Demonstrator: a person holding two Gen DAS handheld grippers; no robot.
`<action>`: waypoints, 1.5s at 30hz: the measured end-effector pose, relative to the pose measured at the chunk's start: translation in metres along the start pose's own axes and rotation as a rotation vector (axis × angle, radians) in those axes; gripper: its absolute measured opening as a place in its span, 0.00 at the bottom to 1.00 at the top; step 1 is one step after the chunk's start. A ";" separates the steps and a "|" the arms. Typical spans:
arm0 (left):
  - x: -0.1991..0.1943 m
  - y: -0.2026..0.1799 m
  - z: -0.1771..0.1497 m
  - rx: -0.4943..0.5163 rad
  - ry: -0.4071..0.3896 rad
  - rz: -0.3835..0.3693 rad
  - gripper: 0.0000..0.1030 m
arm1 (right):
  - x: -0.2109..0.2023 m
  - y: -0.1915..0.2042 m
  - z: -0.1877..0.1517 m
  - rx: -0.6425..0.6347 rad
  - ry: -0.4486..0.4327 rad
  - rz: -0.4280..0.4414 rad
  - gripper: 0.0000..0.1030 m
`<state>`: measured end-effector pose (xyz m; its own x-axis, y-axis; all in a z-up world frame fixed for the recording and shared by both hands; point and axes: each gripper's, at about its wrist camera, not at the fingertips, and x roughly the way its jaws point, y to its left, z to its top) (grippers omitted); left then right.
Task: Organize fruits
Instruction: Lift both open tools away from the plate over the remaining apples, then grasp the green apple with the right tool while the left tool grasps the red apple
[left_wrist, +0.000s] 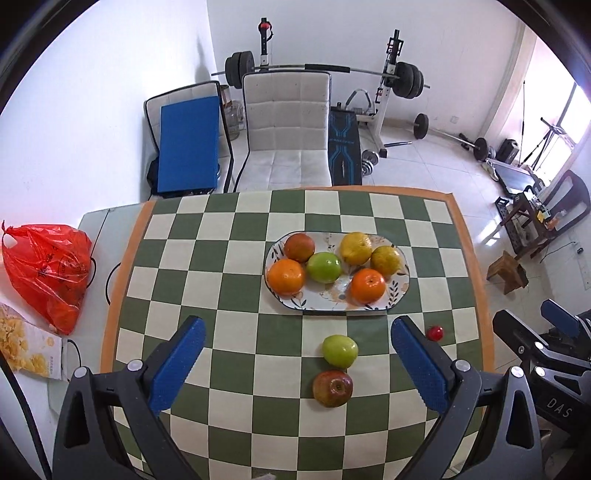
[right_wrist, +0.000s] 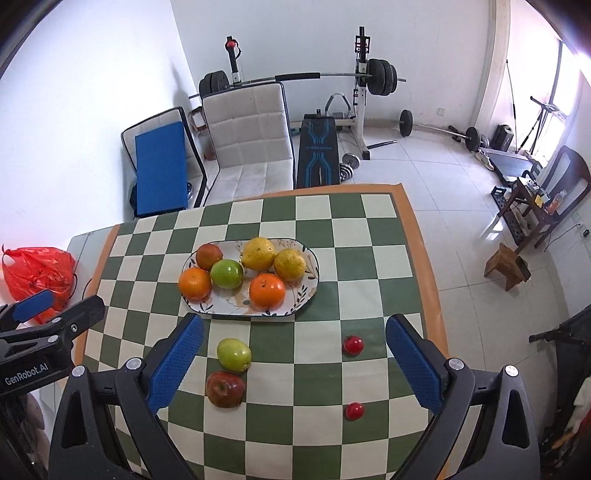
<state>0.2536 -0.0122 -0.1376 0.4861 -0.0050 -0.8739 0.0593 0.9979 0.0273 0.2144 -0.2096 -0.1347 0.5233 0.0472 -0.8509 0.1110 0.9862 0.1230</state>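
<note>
Left gripper (left_wrist: 297, 363): I have it released, jaws spread wide and empty, held above the near part of the table (left_wrist: 236, 435).
Right gripper (right_wrist: 293, 363): mine too is released, wide apart, holding nothing; its blue pads (right_wrist: 177, 360) frame the loose fruit.
Plate (left_wrist: 400, 286): oval, long axis running left to right across the checkered cloth, its right end turned slightly nearer to me.
On the plate: two oranges (left_wrist: 286, 277), a green apple (left_wrist: 324, 267), a reddish apple (left_wrist: 299, 246) and two yellow citrus fruits (left_wrist: 355, 247), packed close together.
Loose green apple (left_wrist: 340, 350): on the table just in front of the plate, apart from its rim.
Loose red apple (left_wrist: 332, 387): just nearer than the green one, almost touching, its stem dimple facing up toward me.
Small red fruits (right_wrist: 353, 345): two, I cannot tell what kind, right of the apples, well apart from each other.
Red bag (left_wrist: 48, 273): off the cloth at the left.
</note>
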 end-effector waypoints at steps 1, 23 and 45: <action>-0.003 -0.001 0.000 0.002 -0.006 0.000 1.00 | -0.004 -0.001 -0.001 0.007 -0.001 0.007 0.98; 0.154 0.059 -0.057 -0.081 0.350 0.343 1.00 | 0.277 0.055 -0.074 0.107 0.562 0.283 0.81; 0.238 -0.044 -0.111 0.054 0.674 -0.088 1.00 | 0.241 -0.038 -0.161 0.168 0.584 0.125 0.59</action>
<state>0.2694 -0.0502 -0.4005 -0.1714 -0.0272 -0.9848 0.1259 0.9908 -0.0493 0.1997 -0.2104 -0.4268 -0.0030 0.2869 -0.9580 0.2352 0.9313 0.2782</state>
